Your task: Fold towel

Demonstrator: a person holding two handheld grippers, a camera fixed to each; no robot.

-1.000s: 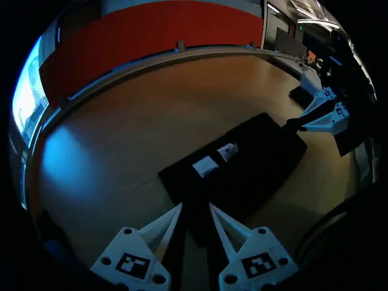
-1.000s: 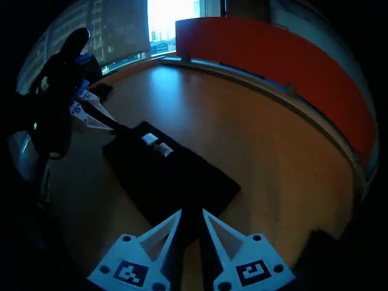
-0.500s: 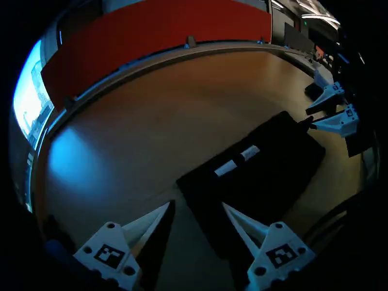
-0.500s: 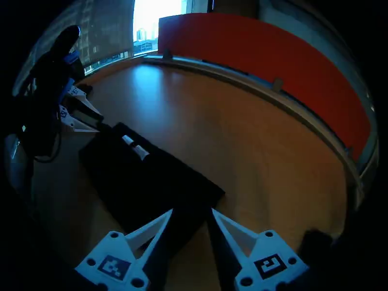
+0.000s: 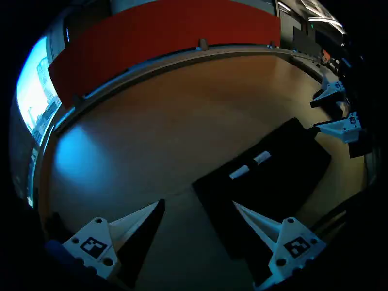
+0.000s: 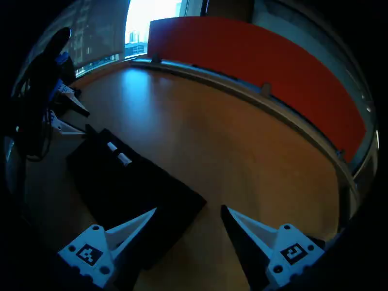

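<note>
A black towel (image 5: 276, 179) lies flat on the wooden table (image 5: 160, 121), folded into a long rectangle, with two small white tags (image 5: 250, 165) on top. My left gripper (image 5: 198, 203) is open at one short end, and the towel's corner reaches in by its right finger. In the right gripper view the towel (image 6: 126, 189) stretches away to the left, its tags (image 6: 119, 153) near the far end. My right gripper (image 6: 189, 209) is open at the near end. Each gripper shows across the towel from the other, open: the right gripper (image 5: 317, 115) and the left gripper (image 6: 86, 122).
A red partition (image 5: 160, 34) runs along the table's far edge behind a raised rail (image 6: 252, 92). A bright window (image 6: 150, 19) sits at the back. A person's dark arm (image 6: 34, 97) holds the far gripper. Bare wood (image 6: 233, 140) spreads beside the towel.
Both grippers were shut on the towel's two ends a second ago. They have since opened wide and let go, and the towel has settled flat on the table.
</note>
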